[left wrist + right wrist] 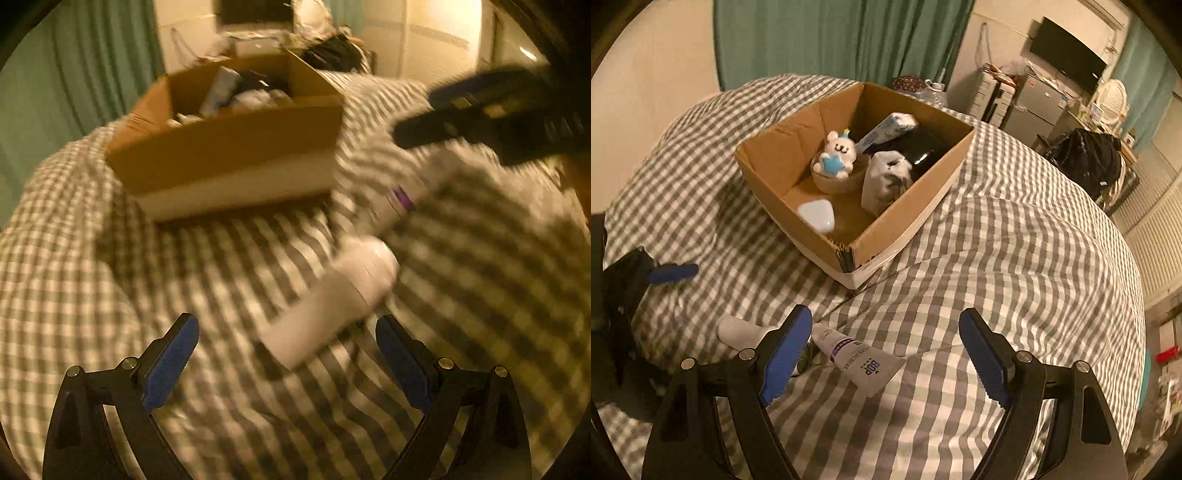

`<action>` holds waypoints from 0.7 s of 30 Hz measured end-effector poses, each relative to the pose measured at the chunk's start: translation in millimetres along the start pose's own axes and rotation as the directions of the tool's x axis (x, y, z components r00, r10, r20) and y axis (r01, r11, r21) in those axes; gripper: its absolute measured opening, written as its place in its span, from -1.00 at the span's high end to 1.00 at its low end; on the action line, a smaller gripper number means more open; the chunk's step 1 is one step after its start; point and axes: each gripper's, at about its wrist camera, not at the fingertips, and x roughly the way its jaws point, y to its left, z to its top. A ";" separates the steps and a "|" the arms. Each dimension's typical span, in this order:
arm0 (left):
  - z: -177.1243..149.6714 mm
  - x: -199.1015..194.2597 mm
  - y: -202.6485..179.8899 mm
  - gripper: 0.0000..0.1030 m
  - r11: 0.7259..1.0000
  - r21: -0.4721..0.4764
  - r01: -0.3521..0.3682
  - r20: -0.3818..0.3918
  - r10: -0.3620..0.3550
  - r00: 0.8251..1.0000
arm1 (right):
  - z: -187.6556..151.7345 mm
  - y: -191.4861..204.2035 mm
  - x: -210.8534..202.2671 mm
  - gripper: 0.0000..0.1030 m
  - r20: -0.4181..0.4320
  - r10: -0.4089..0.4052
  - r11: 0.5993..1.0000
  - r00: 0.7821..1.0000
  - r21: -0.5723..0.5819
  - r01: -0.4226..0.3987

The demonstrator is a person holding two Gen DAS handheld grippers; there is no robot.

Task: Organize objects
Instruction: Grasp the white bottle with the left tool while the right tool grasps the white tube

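Observation:
A white bottle lies on the checked bedcover just ahead of my open, empty left gripper; it also shows in the right wrist view, partly behind a finger. A white tube with a purple band lies beside it, also seen blurred in the left wrist view. My right gripper is open and empty above the tube. An open cardboard box sits farther back, holding a white plush toy in a round tub, a white case, a wrapped pack and a blue-white tube.
The right gripper appears in the left wrist view as a dark blurred shape. The left gripper shows at the left edge of the right wrist view. A green curtain, a fridge and a black bag stand beyond the bed.

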 end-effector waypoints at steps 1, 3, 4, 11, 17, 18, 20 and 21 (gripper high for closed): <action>-0.2 5.1 -3.5 -0.92 1.000 0.015 0.004 -0.016 -0.004 1.000 | -0.7 1.9 3.0 -0.59 -0.001 -0.002 1.000 1.000 -0.016 0.002; 1.5 12.8 -5.7 -0.92 1.000 0.016 0.027 -0.032 -0.026 0.999 | -3.4 6.3 11.0 -0.59 -0.009 -0.003 0.999 1.000 -0.049 0.003; 2.7 16.5 -5.7 -0.88 0.999 0.011 0.046 -0.038 -0.045 0.998 | -4.4 8.0 14.2 -0.59 -0.013 -0.002 0.998 1.000 -0.061 0.001; 11.3 41.6 0.9 -0.10 0.987 -0.048 0.155 -0.081 -0.159 0.984 | -6.1 10.0 24.4 -0.59 -0.016 0.011 0.997 1.000 -0.077 -0.013; 5.0 28.3 6.3 0.28 0.985 -0.067 0.161 -0.077 -0.166 0.983 | -5.9 12.4 27.6 -0.59 -0.030 0.001 0.996 1.000 -0.094 -0.004; 4.0 23.6 7.0 0.28 0.987 -0.067 0.148 -0.076 -0.153 0.985 | -5.6 14.3 28.4 -0.59 -0.032 -0.003 0.995 0.999 -0.099 0.000; 2.0 12.0 12.3 0.29 0.990 -0.074 0.122 -0.072 -0.127 0.989 | -4.6 17.5 29.7 -0.59 -0.036 -0.008 0.994 0.999 -0.113 0.004; 1.3 6.8 15.4 0.30 0.991 -0.080 0.110 -0.068 -0.116 0.991 | -4.2 19.0 30.2 -0.59 -0.039 -0.008 0.993 0.999 -0.117 0.003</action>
